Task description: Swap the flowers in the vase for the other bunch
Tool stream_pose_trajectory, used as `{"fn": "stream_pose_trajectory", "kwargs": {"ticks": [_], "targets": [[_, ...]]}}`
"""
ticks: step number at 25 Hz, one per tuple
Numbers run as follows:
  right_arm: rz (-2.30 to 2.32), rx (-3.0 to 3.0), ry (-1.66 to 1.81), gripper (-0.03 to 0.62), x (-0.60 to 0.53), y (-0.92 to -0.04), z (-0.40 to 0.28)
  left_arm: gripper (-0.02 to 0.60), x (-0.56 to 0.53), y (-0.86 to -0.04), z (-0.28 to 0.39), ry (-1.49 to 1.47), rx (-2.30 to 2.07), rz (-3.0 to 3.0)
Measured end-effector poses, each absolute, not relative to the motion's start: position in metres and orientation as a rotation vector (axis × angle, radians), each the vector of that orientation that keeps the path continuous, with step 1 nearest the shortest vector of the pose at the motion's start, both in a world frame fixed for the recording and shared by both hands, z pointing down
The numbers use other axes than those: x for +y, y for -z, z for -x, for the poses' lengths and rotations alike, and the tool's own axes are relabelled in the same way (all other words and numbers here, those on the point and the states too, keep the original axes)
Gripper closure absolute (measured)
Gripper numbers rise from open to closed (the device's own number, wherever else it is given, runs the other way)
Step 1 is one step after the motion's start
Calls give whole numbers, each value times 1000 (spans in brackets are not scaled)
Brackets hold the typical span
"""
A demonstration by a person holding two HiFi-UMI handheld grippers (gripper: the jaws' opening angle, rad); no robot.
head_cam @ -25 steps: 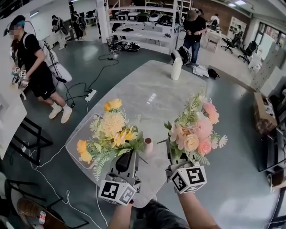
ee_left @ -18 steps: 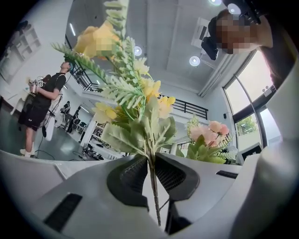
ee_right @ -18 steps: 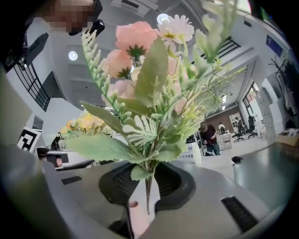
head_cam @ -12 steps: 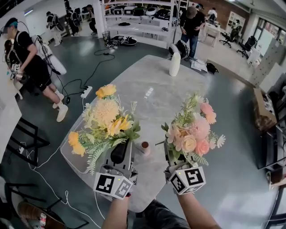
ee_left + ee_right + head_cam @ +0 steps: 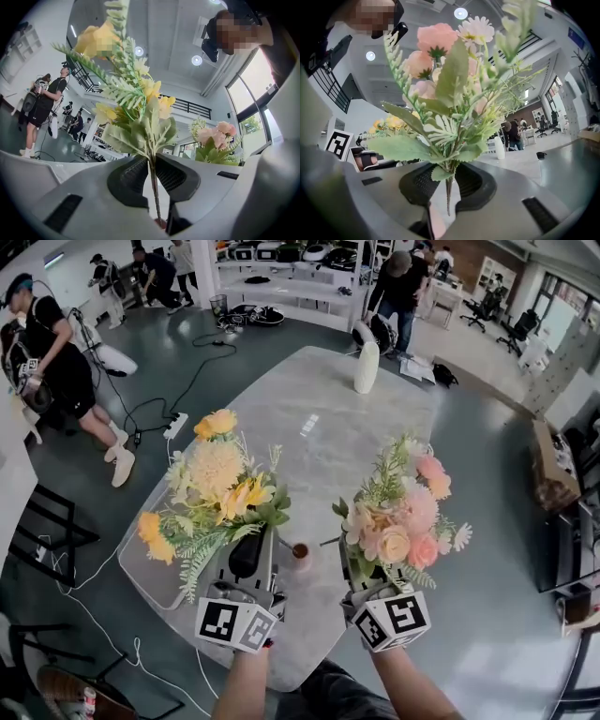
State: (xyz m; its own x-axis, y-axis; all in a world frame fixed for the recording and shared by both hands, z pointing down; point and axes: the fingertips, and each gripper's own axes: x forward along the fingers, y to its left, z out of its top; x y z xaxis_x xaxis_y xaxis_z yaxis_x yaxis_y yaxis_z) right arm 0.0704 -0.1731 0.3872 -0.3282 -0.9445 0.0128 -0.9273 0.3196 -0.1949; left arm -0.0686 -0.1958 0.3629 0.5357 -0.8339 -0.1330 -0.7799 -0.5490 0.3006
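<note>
Two bunches of artificial flowers are held upright over the near end of a pale marble table, blooms up and cut stem ends pointing down. The yellow and orange bunch is on the left, its thin stem pinched between the jaws of the left gripper. The pink and peach bunch is on the right, its stems clamped between the jaws of the right gripper. Both grippers point forward and about level, so each stem crosses its jaws top to bottom. On the table between the two grippers, just beside each, stands a small pinkish vessel with a dark mouth. It is probably the vase, though it is too small here to be sure. It holds no flowers. A tall white vase stands well apart at the far end of the table. Either bunch would reach the small vessel by moving inward and then down, stem end first.
</note>
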Motion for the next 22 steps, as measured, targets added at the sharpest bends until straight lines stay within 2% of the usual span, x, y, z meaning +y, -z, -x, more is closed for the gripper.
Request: {"fn": "stream_pose_trajectory", "kwargs": {"ticks": [22], "targets": [[1734, 2482, 357, 503, -175, -414, -71, 525, -184, -419, 36, 144, -1369, -2610]]}}
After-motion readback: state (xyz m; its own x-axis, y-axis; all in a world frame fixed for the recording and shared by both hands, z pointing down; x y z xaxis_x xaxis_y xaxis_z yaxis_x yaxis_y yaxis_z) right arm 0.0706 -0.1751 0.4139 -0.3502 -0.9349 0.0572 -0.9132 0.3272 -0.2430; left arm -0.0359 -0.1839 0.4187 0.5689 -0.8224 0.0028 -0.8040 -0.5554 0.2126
